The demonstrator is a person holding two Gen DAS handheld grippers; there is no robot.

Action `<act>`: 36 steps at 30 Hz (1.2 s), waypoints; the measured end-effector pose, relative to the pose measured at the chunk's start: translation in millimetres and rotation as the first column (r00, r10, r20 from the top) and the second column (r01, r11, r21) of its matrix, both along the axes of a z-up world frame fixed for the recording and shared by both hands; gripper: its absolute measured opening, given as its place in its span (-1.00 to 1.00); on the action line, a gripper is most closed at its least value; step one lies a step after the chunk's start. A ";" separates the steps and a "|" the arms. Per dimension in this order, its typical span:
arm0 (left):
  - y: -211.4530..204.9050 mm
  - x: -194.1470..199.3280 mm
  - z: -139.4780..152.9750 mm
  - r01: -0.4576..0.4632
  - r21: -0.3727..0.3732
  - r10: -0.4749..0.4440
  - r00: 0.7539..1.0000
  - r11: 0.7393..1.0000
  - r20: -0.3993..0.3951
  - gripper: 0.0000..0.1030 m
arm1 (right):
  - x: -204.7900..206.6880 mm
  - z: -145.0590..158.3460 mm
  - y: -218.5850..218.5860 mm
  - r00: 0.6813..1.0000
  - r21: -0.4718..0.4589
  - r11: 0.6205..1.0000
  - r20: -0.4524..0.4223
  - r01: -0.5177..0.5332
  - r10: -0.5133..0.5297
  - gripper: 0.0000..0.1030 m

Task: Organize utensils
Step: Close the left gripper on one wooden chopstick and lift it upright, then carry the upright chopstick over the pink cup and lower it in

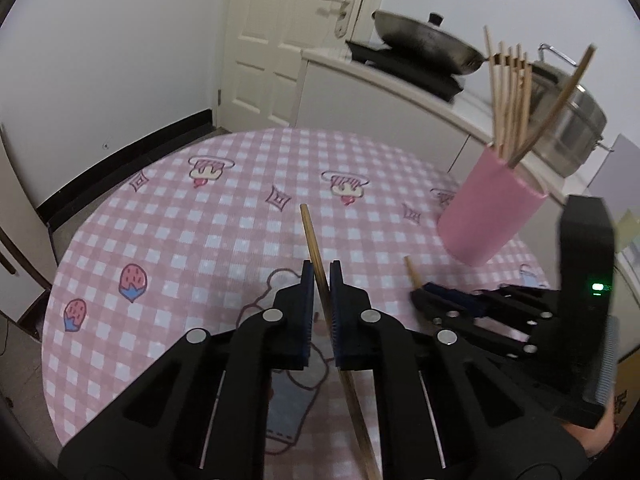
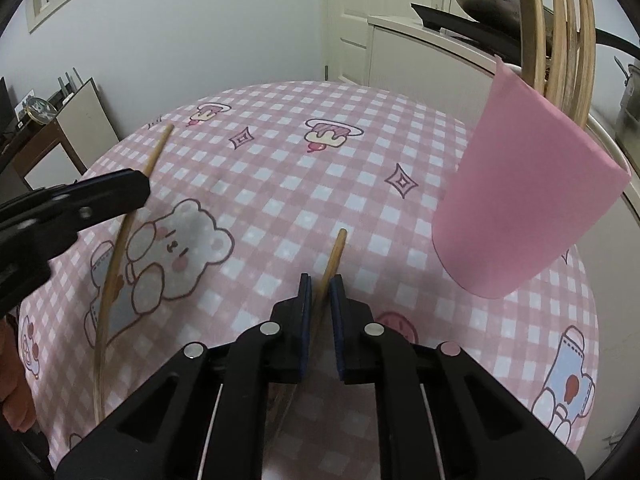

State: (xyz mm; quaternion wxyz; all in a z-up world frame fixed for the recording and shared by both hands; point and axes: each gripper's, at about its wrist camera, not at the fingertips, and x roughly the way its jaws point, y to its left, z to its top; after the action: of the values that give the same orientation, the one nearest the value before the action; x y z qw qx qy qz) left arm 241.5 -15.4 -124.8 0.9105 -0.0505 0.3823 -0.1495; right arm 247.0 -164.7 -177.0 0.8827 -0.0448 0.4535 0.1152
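Note:
A round table with a pink checked cloth (image 1: 192, 216) carries a pink cup (image 1: 490, 210) at the right, holding several wooden chopsticks (image 1: 510, 96). My left gripper (image 1: 321, 276) is shut on a brown chopstick (image 1: 314, 240) that sticks out past its pads, above the cloth. My right gripper (image 2: 321, 288) is shut on another chopstick (image 2: 335, 254), close to the left of the pink cup (image 2: 528, 200). In the left wrist view the right gripper (image 1: 420, 290) shows at the right with its chopstick tip. In the right wrist view the left gripper (image 2: 138, 188) holds its chopstick (image 2: 114, 264) at the left.
Behind the table stands a white counter (image 1: 400, 92) with a wok (image 1: 424, 38) on a black stove and a steel pot (image 1: 572, 128). A white door (image 1: 288, 40) is at the back. Low furniture (image 2: 60, 136) stands far left in the right wrist view.

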 end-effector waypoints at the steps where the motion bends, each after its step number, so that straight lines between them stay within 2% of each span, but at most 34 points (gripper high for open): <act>1: 1.3 -4.5 6.1 0.006 -0.012 -0.006 1.000 1.000 0.013 -0.85 | -2.6 3.5 -1.0 1.000 0.015 1.000 0.008 -0.002 0.002 -0.86; 4: 3.3 -13.9 19.5 0.020 -0.039 -0.018 0.999 0.999 0.042 -0.86 | -12.6 18.0 -0.9 0.999 0.038 0.999 0.047 -0.015 0.013 -0.88; 8: 6.8 -27.2 43.0 0.054 -0.118 -0.045 0.996 0.992 0.078 -0.86 | -30.1 47.1 -4.1 0.992 0.089 0.995 0.121 -0.039 0.028 -0.91; 14: 2.8 -55.9 77.8 0.089 -0.130 -0.065 0.982 0.987 0.177 -0.86 | -58.2 95.0 -12.8 0.968 0.126 0.991 0.250 -0.054 0.021 -0.91; 18: -0.7 -65.8 89.6 0.091 -0.091 -0.072 0.978 0.992 0.194 -0.86 | -66.2 105.3 -12.8 0.964 0.117 0.991 0.265 -0.066 0.033 -0.91; 23: 5.2 -55.5 73.3 0.035 -0.062 -0.028 0.994 0.997 0.107 -0.85 | -64.5 88.8 -5.5 0.975 0.121 0.990 0.219 -0.076 0.048 -0.91; 25: 8.0 -49.8 62.3 0.013 -0.036 -0.010 0.997 0.999 0.083 -0.85 | -59.3 80.0 -1.4 0.979 0.113 0.990 0.195 -0.080 0.056 -0.91; 28: 12.0 -31.5 36.5 -0.017 0.006 0.017 1.000 1.000 -0.002 -0.82 | -49.7 64.3 4.1 0.987 0.091 0.993 0.151 -0.075 0.061 -0.91; 29: 13.4 -28.8 30.2 -0.022 0.014 0.022 1.000 1.000 -0.018 -0.71 | -43.6 55.3 5.1 0.990 0.084 0.994 0.128 -0.068 0.057 -0.91; 30: 13.5 -24.3 21.6 -0.029 0.026 0.030 0.999 0.999 -0.039 -0.47 | -39.8 48.7 6.1 0.993 0.083 0.995 0.108 -0.064 0.055 -0.91; 31: 14.4 -19.4 12.5 -0.041 0.035 0.043 0.998 0.999 -0.055 -0.34 | -37.6 43.4 5.7 0.994 0.082 0.995 0.095 -0.062 0.054 -0.91; 32: 14.4 -16.4 6.8 -0.050 0.042 0.053 0.997 0.998 -0.062 -0.02 | -35.3 37.5 5.2 0.995 0.080 0.995 0.082 -0.058 0.051 -0.91; 36: 6.4 -3.4 -15.8 -0.049 0.116 0.058 0.995 0.992 -0.076 0.00 | -27.3 17.4 3.6 0.998 0.075 0.996 0.036 -0.049 0.047 -0.91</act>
State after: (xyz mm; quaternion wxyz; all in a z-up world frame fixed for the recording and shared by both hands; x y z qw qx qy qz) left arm 238.2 -9.0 -140.6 0.8996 -0.0147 0.4245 -0.1010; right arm 219.7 -161.0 -159.6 0.8884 -0.0241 0.4322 0.1528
